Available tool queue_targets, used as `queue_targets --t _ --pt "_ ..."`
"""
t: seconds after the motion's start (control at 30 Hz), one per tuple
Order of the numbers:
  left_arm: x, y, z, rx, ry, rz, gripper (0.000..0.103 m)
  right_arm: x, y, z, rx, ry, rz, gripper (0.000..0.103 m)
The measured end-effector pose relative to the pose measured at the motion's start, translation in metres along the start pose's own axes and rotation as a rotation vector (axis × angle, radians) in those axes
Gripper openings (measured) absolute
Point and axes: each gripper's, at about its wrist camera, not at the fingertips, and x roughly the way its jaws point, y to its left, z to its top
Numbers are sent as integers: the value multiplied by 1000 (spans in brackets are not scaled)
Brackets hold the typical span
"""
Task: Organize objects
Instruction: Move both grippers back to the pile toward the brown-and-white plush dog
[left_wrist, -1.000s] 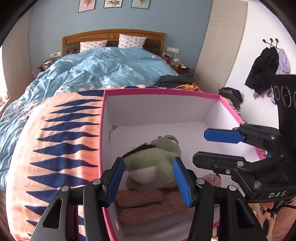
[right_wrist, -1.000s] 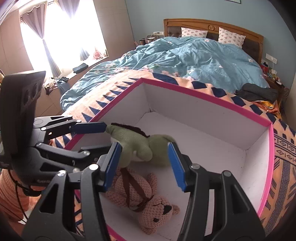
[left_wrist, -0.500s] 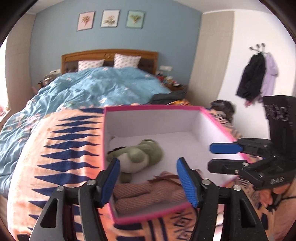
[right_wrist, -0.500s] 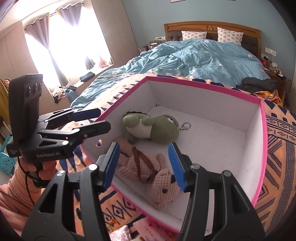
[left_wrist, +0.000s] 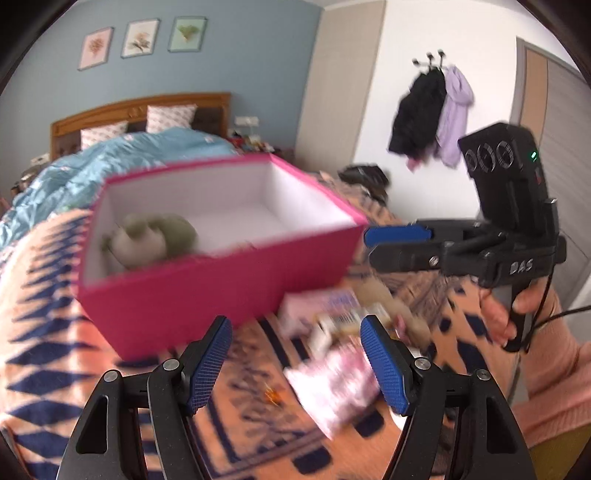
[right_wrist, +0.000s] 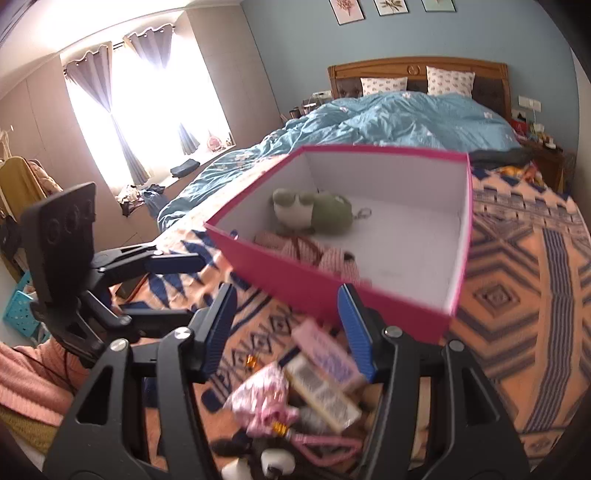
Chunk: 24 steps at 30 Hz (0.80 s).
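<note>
A pink box (left_wrist: 207, 295) (right_wrist: 332, 291) with a white inside stands on a patterned blanket. In it lie a green plush frog (left_wrist: 155, 236) (right_wrist: 314, 214) and a pink knitted bear (right_wrist: 317, 254). Loose items lie on the blanket in front of the box: a pink patterned pouch (left_wrist: 332, 384) (right_wrist: 258, 398), a pink flat case (right_wrist: 325, 354) and a small boxed item (right_wrist: 321, 391). My left gripper (left_wrist: 295, 369) is open and empty, above the blanket near the pouch. My right gripper (right_wrist: 288, 328) is open and empty, over the loose items.
The orange and navy blanket (right_wrist: 535, 295) covers the foot of a bed with a blue duvet (right_wrist: 388, 118). Coats (left_wrist: 432, 118) hang on the right wall. A bright window (right_wrist: 147, 110) and a teal basket (right_wrist: 18, 314) are to the left.
Both grippers have pulled back out of the box and away from it, staying open. The frog and bear stay inside. The loose items in front of the box have come into view.
</note>
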Motion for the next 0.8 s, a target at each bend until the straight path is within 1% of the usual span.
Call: queue_targets --t 0.1,0.2,0.33,0.4,0.47,0.53,0.63,0.73,0.8 --pt "15 -11 -18 -4 60 -43 74 -8 -3 -26 33 32 -14 59" --pt "29 -19 -32 5 115 -40 74 -13 -7 -50 66 71 -19 59" --pt "38 -25 -39 -1 141 -50 74 -15 -10 -78 107 123 -28 59" --pt "43 -26 -38 1 143 -41 74 -15 -9 -87 108 135 -40 59" --pt "49 -28 -38 -4 151 -19 74 -15 -10 -95 122 144 -28 59" --pt "55 -23 -36 -32 166 -9 74 -13 -12 -101 131 153 -24 59" --pt "55 -13 -35 -92 158 13 71 -12 -14 -107 155 163 -11 59" --pt "51 6 -36 -185 152 48 69 -8 -16 -111 179 175 13 59" --pt "50 22 -35 -256 147 46 69 -4 -17 -112 192 179 33 59"
